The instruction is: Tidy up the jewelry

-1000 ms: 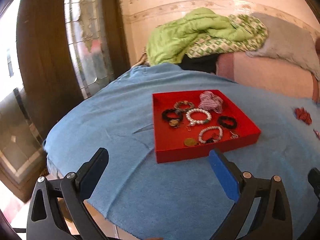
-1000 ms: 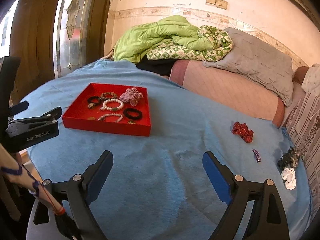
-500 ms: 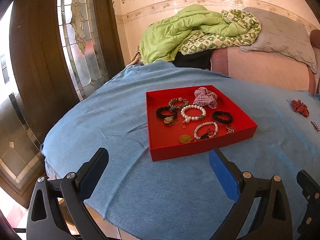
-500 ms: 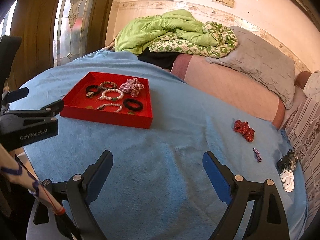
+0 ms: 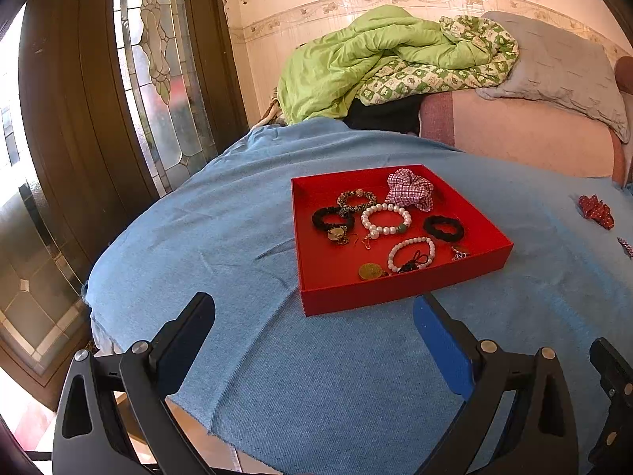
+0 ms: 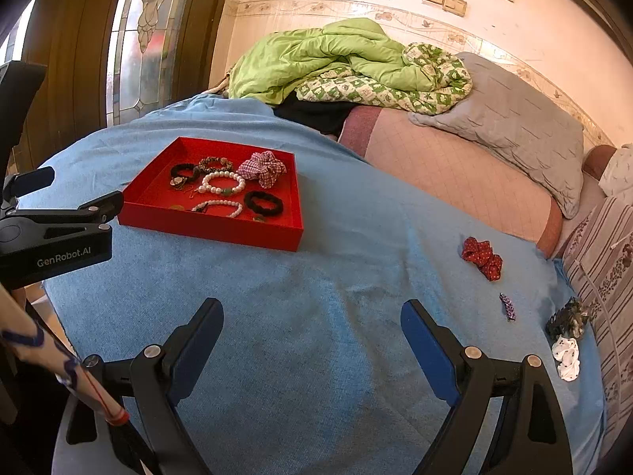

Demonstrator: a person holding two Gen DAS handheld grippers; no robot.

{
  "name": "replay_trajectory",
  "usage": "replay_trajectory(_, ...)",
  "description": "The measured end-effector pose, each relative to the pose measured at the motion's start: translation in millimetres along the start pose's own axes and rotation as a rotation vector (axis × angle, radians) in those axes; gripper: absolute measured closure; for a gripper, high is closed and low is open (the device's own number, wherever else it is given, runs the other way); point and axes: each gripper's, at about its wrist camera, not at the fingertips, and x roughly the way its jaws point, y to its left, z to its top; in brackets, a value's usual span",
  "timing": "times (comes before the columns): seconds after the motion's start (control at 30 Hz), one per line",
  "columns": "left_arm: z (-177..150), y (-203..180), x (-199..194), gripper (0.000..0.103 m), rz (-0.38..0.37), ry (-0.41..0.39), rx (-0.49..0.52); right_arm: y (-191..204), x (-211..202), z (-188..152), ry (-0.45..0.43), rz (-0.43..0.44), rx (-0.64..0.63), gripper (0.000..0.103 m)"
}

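Right wrist view, blue cloth point(image 6: 316, 316): covers the whole work surface; both grippers hang over its near edge.
Red tray point(image 6: 221, 233): far left, already holding bracelets and scrunchies.
Red scrunchie point(image 6: 482, 257): loose on the cloth, far right of the tray, long axis slanting near-right.
Small clip point(image 6: 507, 306): just nearer than the scrunchie.
Nearer tool: right gripper point(image 6: 312, 340), by judgement.
Right jaws: spread wide, empty, touching nothing.
Left gripper point(image 5: 314, 334): spread wide, empty, facing the tray.
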Motion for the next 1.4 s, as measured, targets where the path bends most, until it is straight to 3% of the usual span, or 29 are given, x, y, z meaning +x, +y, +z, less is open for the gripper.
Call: replay_trajectory(1.4,-0.8,2.3,2.2,0.003,0.000,0.002,0.013,0.4,0.7,-1.7,0.003,-0.001,0.001,0.009)
